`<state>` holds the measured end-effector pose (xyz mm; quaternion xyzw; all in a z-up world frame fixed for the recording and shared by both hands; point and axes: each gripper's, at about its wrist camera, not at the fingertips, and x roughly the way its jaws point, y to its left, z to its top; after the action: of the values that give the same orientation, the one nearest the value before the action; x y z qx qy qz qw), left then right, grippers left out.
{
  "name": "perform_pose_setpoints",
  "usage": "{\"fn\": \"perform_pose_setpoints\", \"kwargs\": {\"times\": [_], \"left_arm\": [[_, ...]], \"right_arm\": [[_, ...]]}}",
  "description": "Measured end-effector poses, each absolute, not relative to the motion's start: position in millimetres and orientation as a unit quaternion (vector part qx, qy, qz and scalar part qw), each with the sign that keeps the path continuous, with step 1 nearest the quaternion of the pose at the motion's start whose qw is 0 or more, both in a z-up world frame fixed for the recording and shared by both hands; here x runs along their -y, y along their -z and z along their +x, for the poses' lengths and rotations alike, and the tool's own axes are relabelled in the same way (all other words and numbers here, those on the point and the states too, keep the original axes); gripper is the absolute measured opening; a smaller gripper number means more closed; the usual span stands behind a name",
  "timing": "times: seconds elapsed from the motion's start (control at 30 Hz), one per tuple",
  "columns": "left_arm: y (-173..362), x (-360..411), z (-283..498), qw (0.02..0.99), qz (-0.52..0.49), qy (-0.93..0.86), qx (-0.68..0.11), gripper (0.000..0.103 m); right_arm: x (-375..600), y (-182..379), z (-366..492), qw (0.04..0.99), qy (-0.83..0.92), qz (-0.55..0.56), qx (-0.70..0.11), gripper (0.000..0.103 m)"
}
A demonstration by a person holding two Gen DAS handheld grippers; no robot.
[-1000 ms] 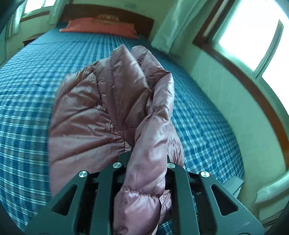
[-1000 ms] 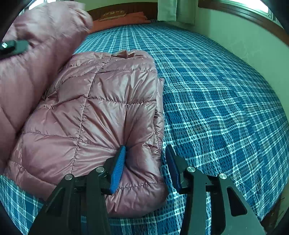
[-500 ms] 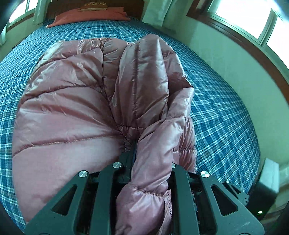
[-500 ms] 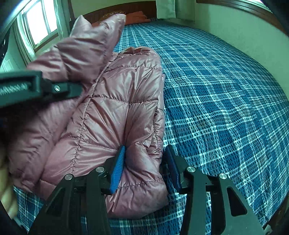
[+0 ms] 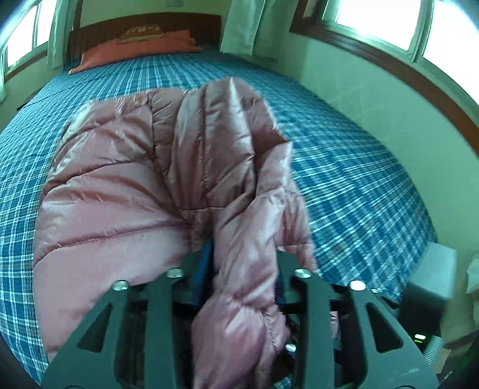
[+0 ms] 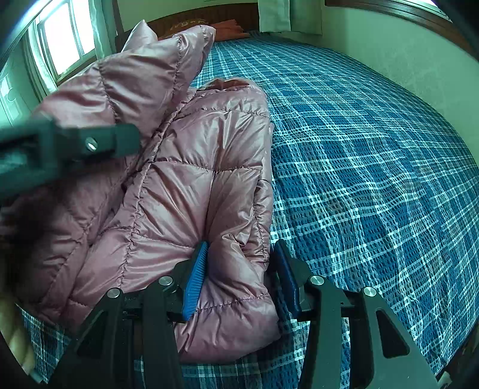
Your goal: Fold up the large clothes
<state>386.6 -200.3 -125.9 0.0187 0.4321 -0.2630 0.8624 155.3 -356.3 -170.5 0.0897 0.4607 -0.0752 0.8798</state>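
Observation:
A shiny pink quilted puffer jacket lies on a bed with a blue plaid cover. My left gripper is shut on a bunched fold of the jacket and holds that part lifted over the rest of the jacket. It shows from the side in the right wrist view, up at the left. My right gripper is shut on the jacket's near right edge, low on the bed. Its blue pads press into the padding.
An orange pillow lies by the dark wooden headboard at the far end. A green wall with wood-trimmed windows runs along the right side. A grey box stands by the bed's near right corner.
My left gripper has carried its fold of the jacket rightward and lower over the spread part. My right gripper has kept its hold and place.

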Motion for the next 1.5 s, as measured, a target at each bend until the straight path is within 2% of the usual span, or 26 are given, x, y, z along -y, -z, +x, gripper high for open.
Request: {"fn": "perform_pose_setpoints", "kwargs": {"times": [0.6, 0.67, 0.77, 1.0, 1.07, 1.17, 1.27, 1.3, 1.4, 1.5], "left_arm": [[90.1, 140.0, 344.3, 0.879, -0.037, 0.255, -0.402, 0.043], [84.4, 124.2, 345.2, 0.883, -0.054, 0.247, -0.396, 0.047], [79.8, 101.1, 350.3, 0.887, -0.082, 0.231, -0.393, 0.049], [77.5, 38.9, 366.1, 0.874, -0.195, 0.205, -0.395, 0.049], [73.7, 30.4, 367.4, 0.884, -0.191, 0.192, -0.380, 0.054], [82.6, 17.7, 377.5, 0.886, -0.196, 0.169, -0.384, 0.057], [102.6, 1.8, 393.1, 0.867, -0.244, 0.151, -0.408, 0.058], [112.4, -3.2, 399.2, 0.856, -0.268, 0.143, -0.418, 0.059], [134.5, -11.8, 411.8, 0.830, -0.320, 0.133, -0.438, 0.061], [150.5, -14.4, 420.6, 0.811, -0.352, 0.129, -0.448, 0.063]], "right_arm": [[346.5, 159.3, 149.8, 0.884, 0.090, 0.078, -0.452, 0.047], [347.6, 156.5, 148.8, 0.884, 0.091, 0.080, -0.452, 0.047], [352.9, 151.3, 146.8, 0.883, 0.094, 0.088, -0.451, 0.048], [370.7, 125.3, 142.7, 0.886, 0.113, 0.096, -0.439, 0.049], [376.7, 115.0, 143.8, 0.889, 0.118, 0.100, -0.430, 0.049], [384.1, 98.4, 150.0, 0.894, 0.120, 0.120, -0.414, 0.049], [387.3, 82.3, 162.5, 0.901, 0.113, 0.138, -0.395, 0.049], [387.3, 76.9, 168.8, 0.903, 0.107, 0.147, -0.389, 0.051], [383.3, 70.2, 186.2, 0.904, 0.072, 0.186, -0.379, 0.064], [373.5, 73.6, 209.5, 0.896, 0.032, 0.208, -0.390, 0.071]]}}
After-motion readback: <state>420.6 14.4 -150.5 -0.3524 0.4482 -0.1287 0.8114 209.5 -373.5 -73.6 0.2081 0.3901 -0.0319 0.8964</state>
